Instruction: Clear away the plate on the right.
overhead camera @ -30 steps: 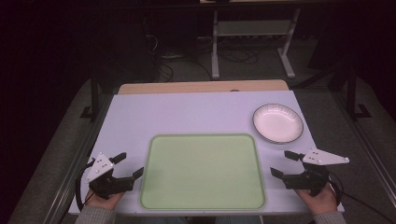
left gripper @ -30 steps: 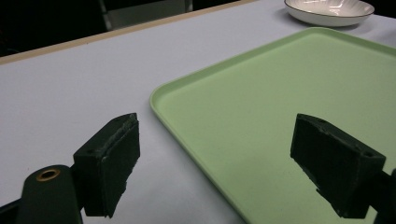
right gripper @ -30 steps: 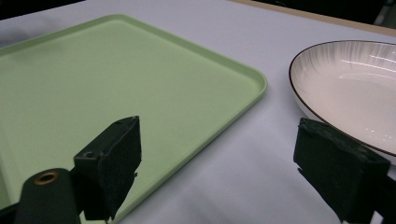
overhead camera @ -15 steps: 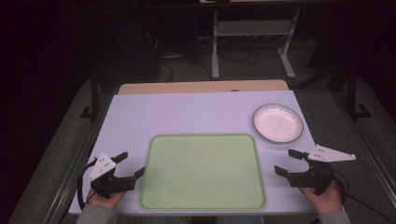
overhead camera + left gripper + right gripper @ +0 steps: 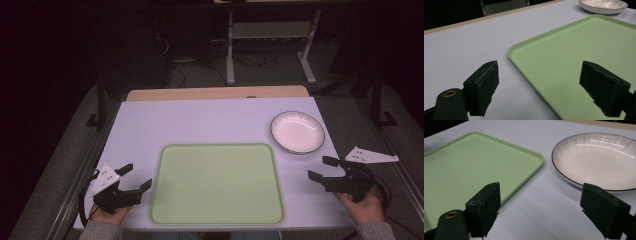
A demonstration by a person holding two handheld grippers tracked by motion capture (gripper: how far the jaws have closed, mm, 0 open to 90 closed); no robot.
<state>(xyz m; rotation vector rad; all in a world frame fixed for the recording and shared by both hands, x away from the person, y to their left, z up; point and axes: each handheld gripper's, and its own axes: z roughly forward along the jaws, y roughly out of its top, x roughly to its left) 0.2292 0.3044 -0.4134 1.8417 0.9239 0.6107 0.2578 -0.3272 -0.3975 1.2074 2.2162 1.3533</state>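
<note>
Looking over the white table (image 5: 200, 122), I have the green tray (image 5: 217, 182) lying flat and bare at the near middle, and the white plate (image 5: 297, 132) with its dark rim off the tray's far right corner, apart from it. My right gripper (image 5: 325, 169) has shifted since a second ago: it sat close beside the tray's right edge, and now it is farther right and a little higher, angled toward the plate. Its jaws have just been closing slightly, yet they stand wide with nothing between them; the right gripper view puts the plate (image 5: 596, 160) just ahead. I judge that the plate is what I am lining up on, probably to bring it onto the tray. My left gripper (image 5: 136, 177) waits at the tray's left edge, jaws wide and holding nothing.
</note>
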